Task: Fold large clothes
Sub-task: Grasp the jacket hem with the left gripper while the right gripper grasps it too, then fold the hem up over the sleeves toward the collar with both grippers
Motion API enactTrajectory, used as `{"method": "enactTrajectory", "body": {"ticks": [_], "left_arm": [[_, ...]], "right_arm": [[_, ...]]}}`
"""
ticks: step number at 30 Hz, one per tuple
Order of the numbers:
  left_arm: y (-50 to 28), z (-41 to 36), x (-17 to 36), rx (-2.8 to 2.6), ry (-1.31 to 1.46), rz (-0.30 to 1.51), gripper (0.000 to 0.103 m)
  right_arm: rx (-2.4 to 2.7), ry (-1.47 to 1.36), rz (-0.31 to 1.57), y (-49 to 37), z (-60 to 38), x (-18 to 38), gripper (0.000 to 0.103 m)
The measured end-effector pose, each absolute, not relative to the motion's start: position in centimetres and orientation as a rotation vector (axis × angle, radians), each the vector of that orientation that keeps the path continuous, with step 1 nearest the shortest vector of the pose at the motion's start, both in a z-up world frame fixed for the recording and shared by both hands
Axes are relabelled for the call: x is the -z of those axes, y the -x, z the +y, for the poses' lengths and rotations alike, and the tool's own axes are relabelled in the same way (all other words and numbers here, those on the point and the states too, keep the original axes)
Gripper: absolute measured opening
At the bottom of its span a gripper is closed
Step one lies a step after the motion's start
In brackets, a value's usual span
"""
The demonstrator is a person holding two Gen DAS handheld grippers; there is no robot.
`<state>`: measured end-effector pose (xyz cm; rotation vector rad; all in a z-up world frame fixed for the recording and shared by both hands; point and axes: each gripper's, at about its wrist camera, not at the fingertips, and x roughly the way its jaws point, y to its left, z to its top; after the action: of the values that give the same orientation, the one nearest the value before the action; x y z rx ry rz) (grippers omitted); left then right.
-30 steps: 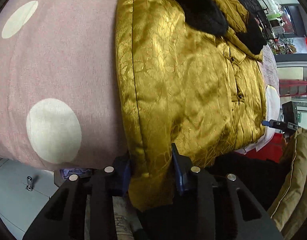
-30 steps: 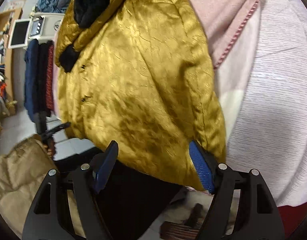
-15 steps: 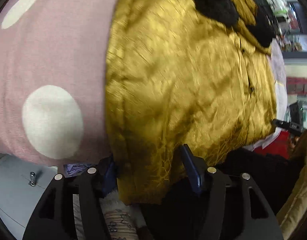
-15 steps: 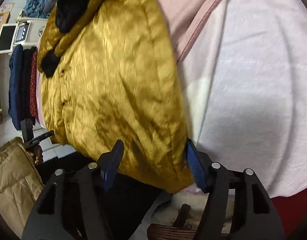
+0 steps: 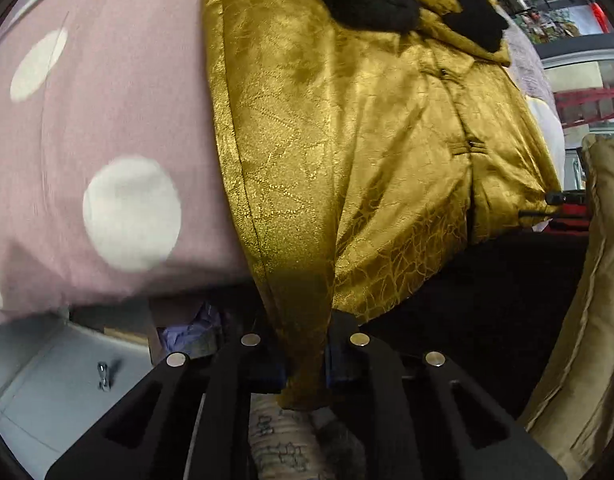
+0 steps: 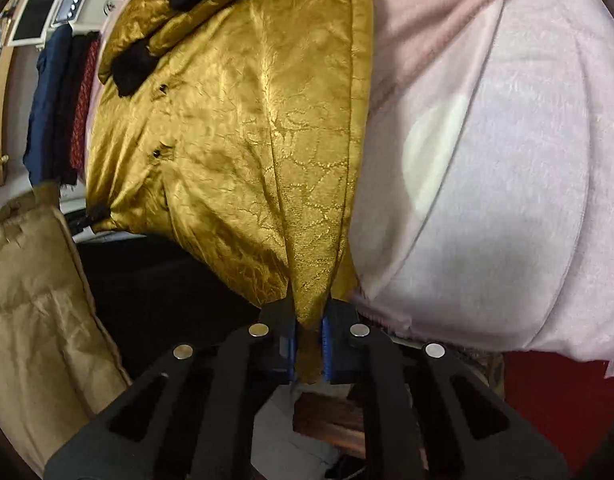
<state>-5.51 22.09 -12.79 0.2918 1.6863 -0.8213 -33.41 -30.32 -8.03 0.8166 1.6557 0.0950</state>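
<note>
Left wrist: gold jacket [image 5: 347,152] hem pinched inside left gripper [image 5: 305,364].

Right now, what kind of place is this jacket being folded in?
Probably a home bedroom or laundry area. The gold jacket lies on a bed under a pink polka-dot cover, with clothes hanging beside what looks like a washing machine.

- The left wrist view is taken from just behind the left gripper [image 5: 305,364], looking steeply down along its fingers, close above the near hem of the gold jacket [image 5: 347,140].
- The right wrist view is set likewise behind the right gripper [image 6: 309,354], at the hem's other corner.
- The gold jacket [image 6: 235,120] and the pink bedding [image 5: 107,100] beneath are shared by both views.
</note>
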Motion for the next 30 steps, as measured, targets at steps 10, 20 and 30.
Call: {"method": "enactTrajectory", "body": {"ticks": [10, 20, 30], "left_arm": [[-2.7, 17.7, 6.5, 0.807, -0.104, 1.452, 0.011], [-17.5, 10.3, 2.1, 0.724, -0.12, 1.263, 0.011], [-24.3, 6.2, 5.0, 0.635, -0.033, 1.337, 0.011]], "right_arm": [[-0.065, -0.892, 1.336, 24.8, -33.9, 3.4, 0.01], [0.061, -0.838, 1.062, 10.2, -44.6, -2.1, 0.009], [0.191, -0.976, 1.073, 5.0, -49.2, 1.6, 0.01]]}}
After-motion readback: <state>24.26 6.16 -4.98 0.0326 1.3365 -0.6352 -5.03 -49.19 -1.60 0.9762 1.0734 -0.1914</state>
